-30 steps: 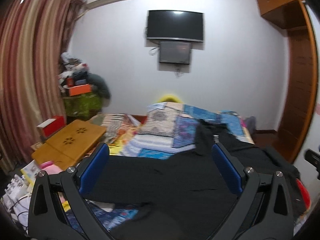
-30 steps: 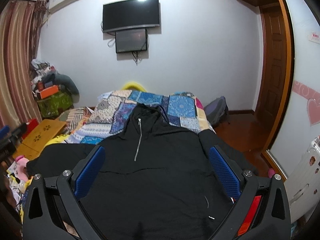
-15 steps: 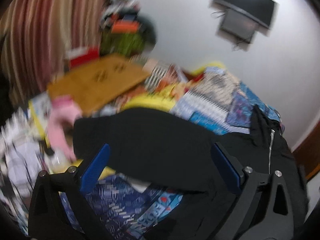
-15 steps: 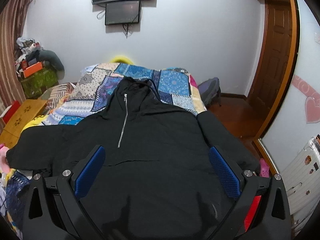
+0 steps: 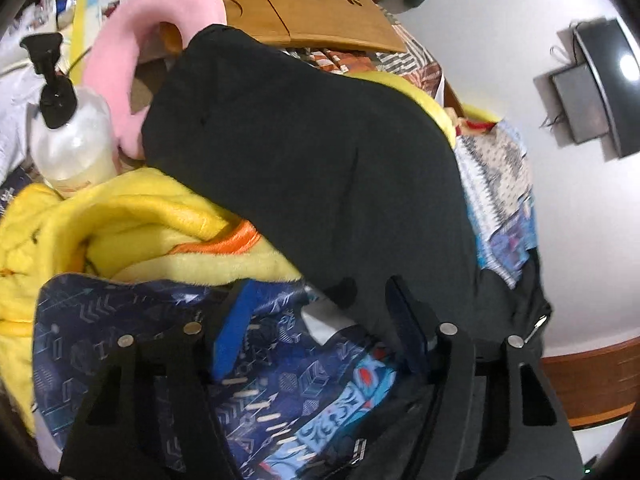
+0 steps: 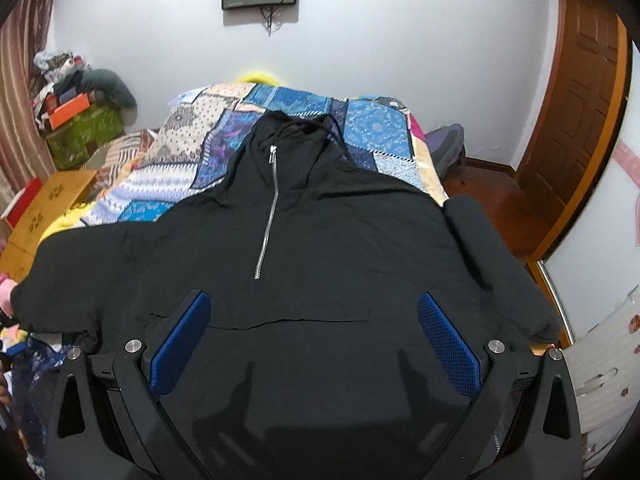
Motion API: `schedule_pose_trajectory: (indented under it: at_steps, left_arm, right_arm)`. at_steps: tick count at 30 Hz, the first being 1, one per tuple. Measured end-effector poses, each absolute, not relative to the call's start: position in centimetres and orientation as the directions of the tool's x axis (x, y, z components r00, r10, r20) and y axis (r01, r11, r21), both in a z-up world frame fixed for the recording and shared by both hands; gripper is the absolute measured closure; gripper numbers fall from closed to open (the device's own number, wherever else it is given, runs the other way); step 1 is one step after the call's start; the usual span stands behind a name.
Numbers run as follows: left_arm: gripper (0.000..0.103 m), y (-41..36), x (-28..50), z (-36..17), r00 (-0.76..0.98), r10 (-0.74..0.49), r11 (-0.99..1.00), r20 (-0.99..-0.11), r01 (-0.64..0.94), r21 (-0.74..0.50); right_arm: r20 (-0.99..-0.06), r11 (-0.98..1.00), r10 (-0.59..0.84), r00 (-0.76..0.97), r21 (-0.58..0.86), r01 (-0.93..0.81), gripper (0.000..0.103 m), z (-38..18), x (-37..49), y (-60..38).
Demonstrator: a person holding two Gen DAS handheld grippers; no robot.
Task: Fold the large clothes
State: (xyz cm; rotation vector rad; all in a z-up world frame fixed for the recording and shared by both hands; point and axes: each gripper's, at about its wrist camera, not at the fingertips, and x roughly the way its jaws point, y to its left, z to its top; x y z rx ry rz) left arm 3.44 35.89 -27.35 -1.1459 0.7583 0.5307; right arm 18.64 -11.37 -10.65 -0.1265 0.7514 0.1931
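Observation:
A large black hoodie [image 6: 320,248] with a silver half zip lies face up on the patchwork bed, sleeves spread to both sides. Its left sleeve [image 5: 312,152] runs across the left wrist view over a yellow blanket. My left gripper [image 5: 320,300] is low over the sleeve's lower edge, its blue pads partly closed with a gap between them and no cloth clearly between them. My right gripper [image 6: 314,320] is wide open above the hoodie's front pocket and holds nothing.
A yellow blanket [image 5: 120,224], a pump bottle [image 5: 68,132], a pink plush [image 5: 132,40] and a wooden lap table [image 5: 312,4] crowd the bed's left side. A wooden door [image 6: 580,112] and a white appliance [image 6: 604,360] stand to the right.
My left gripper has swung left and down to the left sleeve, and its jaws have narrowed. My right gripper has tilted down and moved closer over the hoodie's body.

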Motion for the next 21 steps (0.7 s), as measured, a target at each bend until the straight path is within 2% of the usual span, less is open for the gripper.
schedule_pose_trajectory:
  at_steps: [1, 9, 12, 14, 16, 21]
  left_arm:
    - [0.043, 36.1, 3.5, -27.4, 0.655, -0.011, 0.33, -0.755, -0.711, -0.621]
    - [0.05, 36.9, 5.0, -28.2, 0.657, -0.014, 0.306, -0.754, -0.715, -0.628]
    - [0.065, 36.3, 5.8, -28.0, 0.632, -0.007, 0.33, -0.775, -0.73, -0.598]
    - [0.084, 35.6, 6.3, -27.9, 0.639, -0.039, 0.352, -0.769, -0.711, -0.609]
    - [0.096, 35.1, 7.0, -27.4, 0.642, -0.043, 0.38, -0.766, -0.698, -0.607]
    - [0.099, 33.8, 8.6, -23.9, 0.616, 0.08, 0.495, -0.783, -0.707, -0.505]
  right_arm:
    - [-0.693, 0.974, 0.129, 0.709, -0.046, -0.222, 0.0, -10.8, 18.8, -11.2]
    - [-0.716, 0.974, 0.135, 0.685, -0.031, -0.225, 0.0, -11.3, 19.6, -11.1]
    - [-0.717, 0.975, 0.137, 0.683, -0.023, -0.22, 0.0, -11.2, 19.6, -11.3]
    - [-0.718, 0.976, 0.147, 0.68, -0.007, -0.218, 0.0, -11.1, 19.6, -11.5]
    - [-0.717, 0.976, 0.156, 0.68, 0.006, -0.218, 0.0, -10.9, 19.5, -11.5]
    - [-0.697, 0.976, 0.155, 0.7, 0.0, -0.217, 0.0, -10.1, 18.8, -11.9]
